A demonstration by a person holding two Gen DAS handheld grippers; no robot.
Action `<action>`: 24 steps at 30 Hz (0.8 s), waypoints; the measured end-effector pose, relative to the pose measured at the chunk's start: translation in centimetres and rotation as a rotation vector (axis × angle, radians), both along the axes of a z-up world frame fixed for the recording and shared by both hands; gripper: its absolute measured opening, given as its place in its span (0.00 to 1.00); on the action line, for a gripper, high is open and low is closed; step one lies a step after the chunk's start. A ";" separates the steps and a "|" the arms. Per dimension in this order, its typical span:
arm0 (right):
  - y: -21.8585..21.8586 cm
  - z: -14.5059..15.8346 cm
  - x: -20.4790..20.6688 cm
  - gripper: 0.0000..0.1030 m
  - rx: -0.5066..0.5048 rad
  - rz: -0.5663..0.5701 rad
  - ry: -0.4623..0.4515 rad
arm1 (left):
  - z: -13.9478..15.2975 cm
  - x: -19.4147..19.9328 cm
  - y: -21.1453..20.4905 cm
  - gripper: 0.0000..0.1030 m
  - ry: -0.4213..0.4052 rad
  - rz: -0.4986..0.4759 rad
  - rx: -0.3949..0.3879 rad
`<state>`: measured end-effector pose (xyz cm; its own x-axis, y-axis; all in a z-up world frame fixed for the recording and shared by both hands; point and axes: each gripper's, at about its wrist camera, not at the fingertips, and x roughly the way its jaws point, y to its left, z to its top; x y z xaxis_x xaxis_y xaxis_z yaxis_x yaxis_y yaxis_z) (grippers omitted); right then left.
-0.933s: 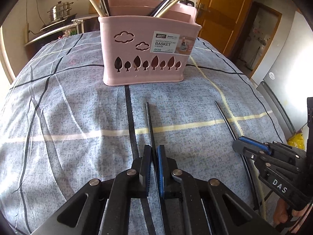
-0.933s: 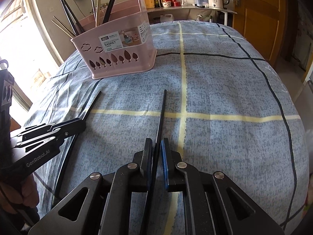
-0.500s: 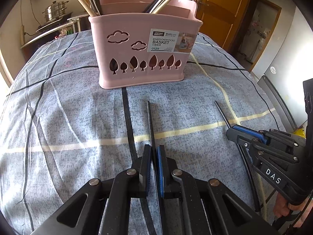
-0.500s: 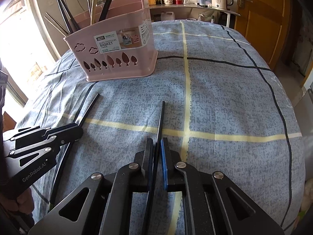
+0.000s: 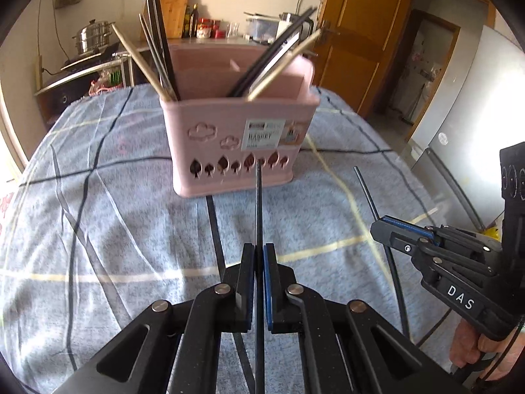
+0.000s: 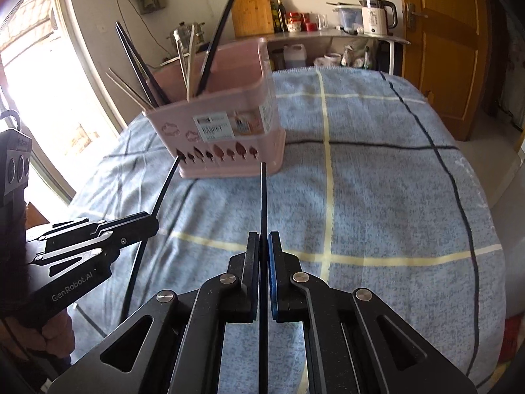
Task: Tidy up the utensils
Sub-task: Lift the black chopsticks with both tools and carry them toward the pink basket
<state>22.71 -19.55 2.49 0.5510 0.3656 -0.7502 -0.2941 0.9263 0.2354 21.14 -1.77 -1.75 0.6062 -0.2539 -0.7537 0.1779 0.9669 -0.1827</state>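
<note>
Each hand has a black chopstick pinched tight, and both point at the pink basket (image 5: 239, 141) like two spears. The left gripper (image 5: 259, 256) is clamped on its chopstick (image 5: 258, 203), whose tip reaches almost to the row of leaf cut-outs low on the basket's front wall. The right gripper (image 6: 263, 246) is squeezed down on the other chopstick (image 6: 263, 197), its tip just short of the basket's right front corner. Holding them near the thick end, I'd guess, leaves the long free part to go in first.

Both sticks look raised off the checked cloth (image 6: 377, 197) in front of the basket, roughly level, well below its rim. To drop them in they would need to come up and tip downward.

What could get in the way is the basket's own load: chopsticks (image 5: 157, 65) of wood and dark ones fan out of the left compartment, and more lean out of the right one (image 5: 279, 55). A new stick has to slip between those. Behind the basket stands a shelf with a kettle (image 6: 375, 16) and jars, well clear.
</note>
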 end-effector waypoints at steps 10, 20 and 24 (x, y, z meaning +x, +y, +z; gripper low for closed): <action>-0.3 5.0 0.0 0.05 0.046 -0.001 -0.115 | 5.2 -0.3 1.1 0.04 -0.099 -0.009 -0.035; -0.1 8.6 0.0 0.05 0.054 0.000 -0.213 | 9.1 -0.2 2.2 0.04 -0.185 -0.009 -0.038; -0.1 8.5 -0.4 0.05 0.054 0.001 -0.214 | 8.7 -0.5 2.5 0.04 -0.178 -0.006 -0.048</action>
